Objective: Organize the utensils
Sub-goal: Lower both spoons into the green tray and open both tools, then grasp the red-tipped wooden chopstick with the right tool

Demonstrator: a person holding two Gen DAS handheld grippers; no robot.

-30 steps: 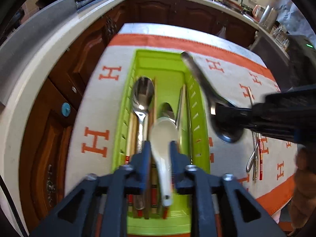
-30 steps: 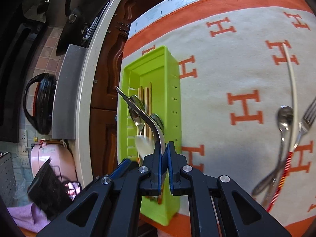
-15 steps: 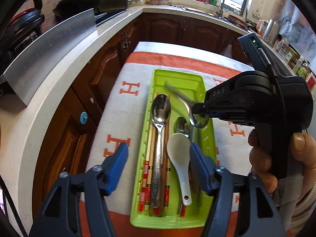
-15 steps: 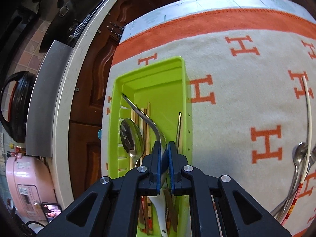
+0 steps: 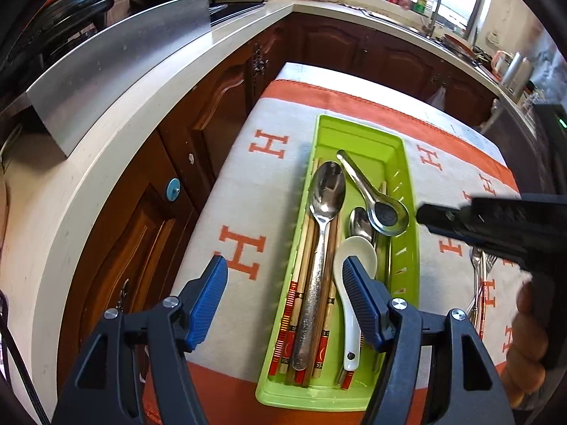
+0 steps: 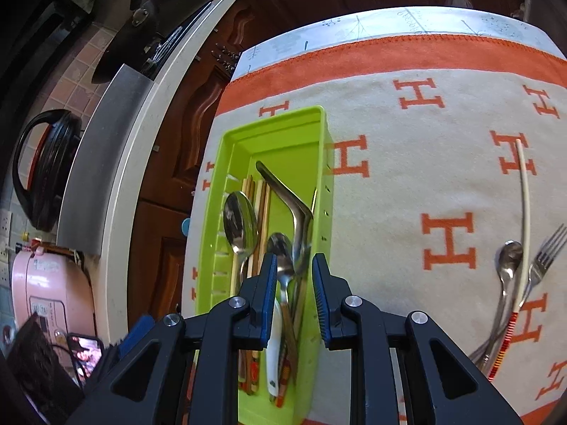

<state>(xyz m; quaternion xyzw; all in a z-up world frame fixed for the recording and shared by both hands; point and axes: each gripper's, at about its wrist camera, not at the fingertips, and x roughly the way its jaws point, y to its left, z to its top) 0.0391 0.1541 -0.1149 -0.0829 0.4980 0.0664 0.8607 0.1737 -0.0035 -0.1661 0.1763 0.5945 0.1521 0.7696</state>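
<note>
Over the green tray [image 5: 413, 219], on the H-patterned cloth [image 5: 248, 191]:
Left gripper [image 5: 283, 276]: tilted steeply down above the tray's near end, jaws wide apart, recently spread, holding nothing; white ceramic spoon [image 5: 349, 301] lying free in the tray just beside the right-hand pad.
Right gripper [image 6: 293, 283]: angled steeply down over the tray's near right part, jaws a little apart and just opened further; pads off the bent steel ladle [image 6: 301, 219], which lies in the tray beyond them, bowl against the right wall.
Hand [image 5: 528, 347]: to the right of the tray in the left wrist view, fingers wrapped round the right gripper's black handle.
Inside the tray: chopsticks [image 5: 308, 248] with red-banded ends along the left side, big steel spoon [image 5: 320, 219] on top of them, smaller steel spoon [image 6: 281, 255] between it and the ladle.
Right of the tray, well apart, on the cloth: small spoon [image 6: 508, 258], fork [image 6: 544, 258], one pale chopstick [image 6: 525, 212] with a red-striped end, all touching or crossing.
Writing: large orange letter "H" repeated across the cloth; no other legible text.
</note>
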